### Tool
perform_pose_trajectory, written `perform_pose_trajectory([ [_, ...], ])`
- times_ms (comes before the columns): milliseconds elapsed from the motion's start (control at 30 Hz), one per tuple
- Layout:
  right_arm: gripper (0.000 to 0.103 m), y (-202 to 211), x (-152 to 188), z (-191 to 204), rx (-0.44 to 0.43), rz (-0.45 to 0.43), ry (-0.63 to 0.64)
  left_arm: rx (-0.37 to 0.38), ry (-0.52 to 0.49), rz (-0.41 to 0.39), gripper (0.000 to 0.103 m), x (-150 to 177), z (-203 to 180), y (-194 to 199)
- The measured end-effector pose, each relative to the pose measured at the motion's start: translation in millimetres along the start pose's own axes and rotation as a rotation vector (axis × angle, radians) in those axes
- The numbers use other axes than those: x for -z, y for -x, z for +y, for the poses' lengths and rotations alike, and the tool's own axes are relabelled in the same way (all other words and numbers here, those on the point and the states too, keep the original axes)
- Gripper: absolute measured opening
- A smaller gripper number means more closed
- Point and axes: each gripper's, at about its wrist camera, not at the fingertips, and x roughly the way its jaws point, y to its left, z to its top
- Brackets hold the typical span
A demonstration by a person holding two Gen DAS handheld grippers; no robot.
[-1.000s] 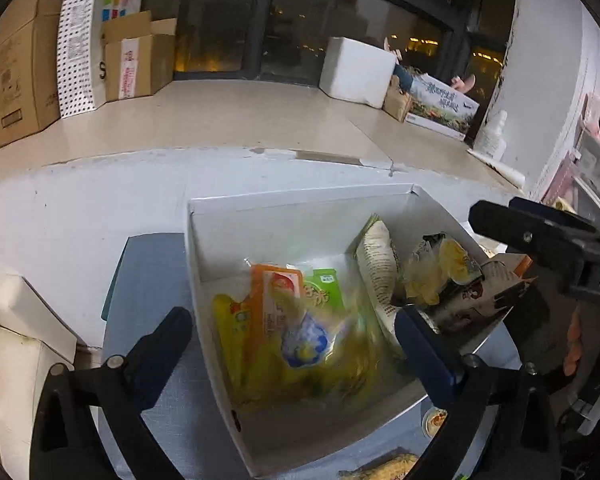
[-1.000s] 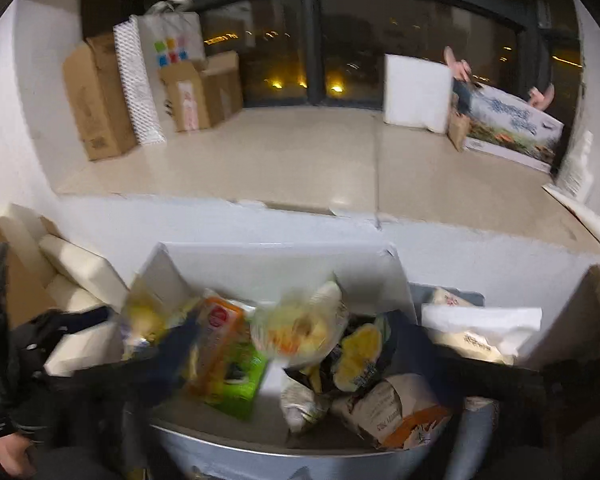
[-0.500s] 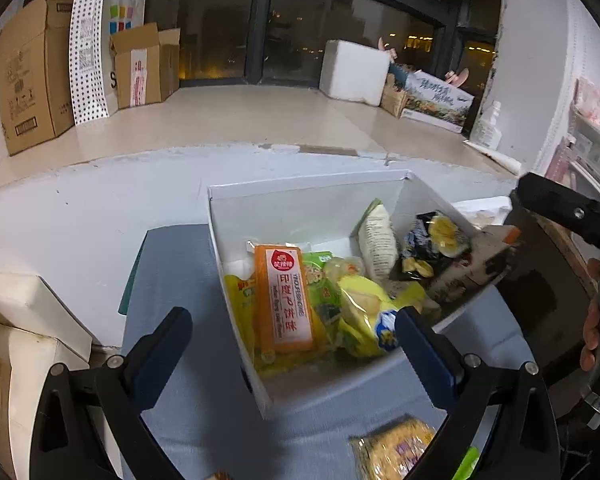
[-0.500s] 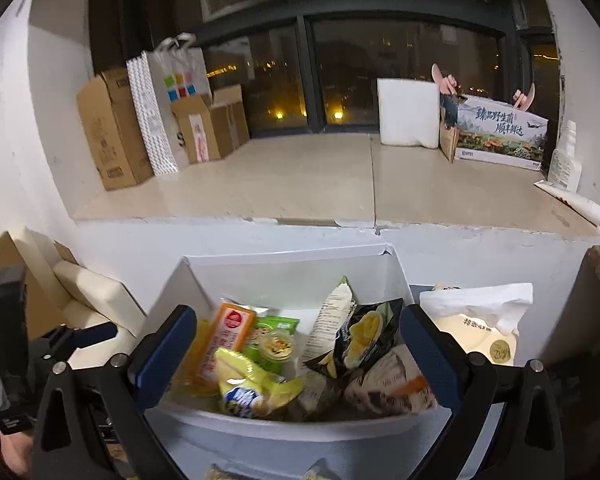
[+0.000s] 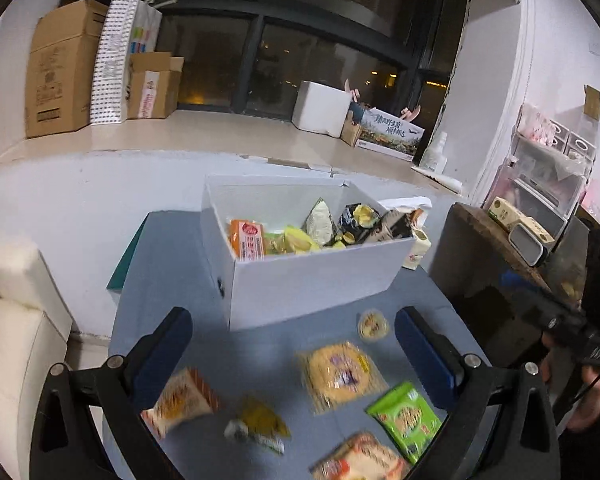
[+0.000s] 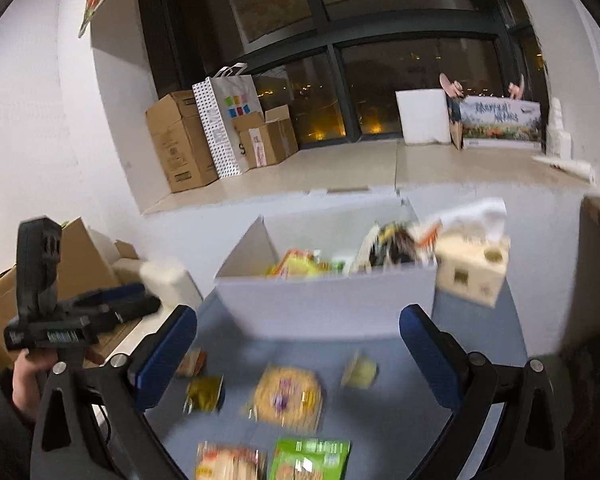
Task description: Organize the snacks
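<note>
A white box [image 5: 312,280] on the blue table [image 5: 172,264] holds several snack packs, among them an orange pack [image 5: 247,240]; it also shows in the right wrist view [image 6: 324,300]. In front of it lie loose snacks: a round yellow pack [image 5: 340,372], a green pack [image 5: 406,414], a small cup [image 5: 373,324], an orange-white pack [image 5: 180,400]. My left gripper [image 5: 294,354] is open and empty above them. My right gripper [image 6: 296,356] is open and empty above the round pack [image 6: 286,396].
A cream tissue box [image 6: 472,268] stands right of the white box. A dark cabinet [image 5: 496,280] with small boxes is at the right. White cushions [image 5: 16,320] are at the left. Cardboard boxes [image 5: 60,68] and a paper bag stand on the window ledge.
Both grippers have pulled back from the white box, toward me. A yellow pack has landed in the box. Loose snacks on the table in front have come into view.
</note>
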Motion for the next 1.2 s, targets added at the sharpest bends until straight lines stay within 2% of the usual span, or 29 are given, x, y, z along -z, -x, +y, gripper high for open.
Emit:
perform_pose_trajectory([
  [200, 0.103, 19, 55, -19, -0.039, 0.018, -0.162, 0.009, -0.039, -0.035, 0.103, 45, -13, 30],
  [267, 0.103, 25, 68, -21, -0.017, 0.023, -0.175, -0.005, -0.032, -0.020, 0.103, 59, -15, 33],
  [433, 0.103, 40, 85, -17, 0.029, 0.004, -0.145, 0.017, -0.031, -0.008, 0.103, 78, -28, 39],
  [533, 0.103, 43, 86, -15, 0.048, -0.013, -0.116, 0.038, -0.036, -0.006, 0.103, 84, -40, 39],
  [700, 0.103, 39, 84, -13, 0.046, -0.008, -0.095, 0.030, -0.127, -0.001, 0.103, 92, -64, 34],
  [833, 0.103, 29, 83, -13, 0.023, 0.008, -0.071, 0.063, -0.123, 0.010, 0.103, 94, -68, 32],
  [1067, 0.103, -21, 64, -34, 0.026, 0.099, -0.076, 0.054, -0.111, -0.002, 0.103, 94, -64, 34],
  [1200, 0.103, -72, 47, -52, 0.064, 0.203, -0.043, 0.040, -0.094, 0.003, 0.103, 94, -57, 32],
])
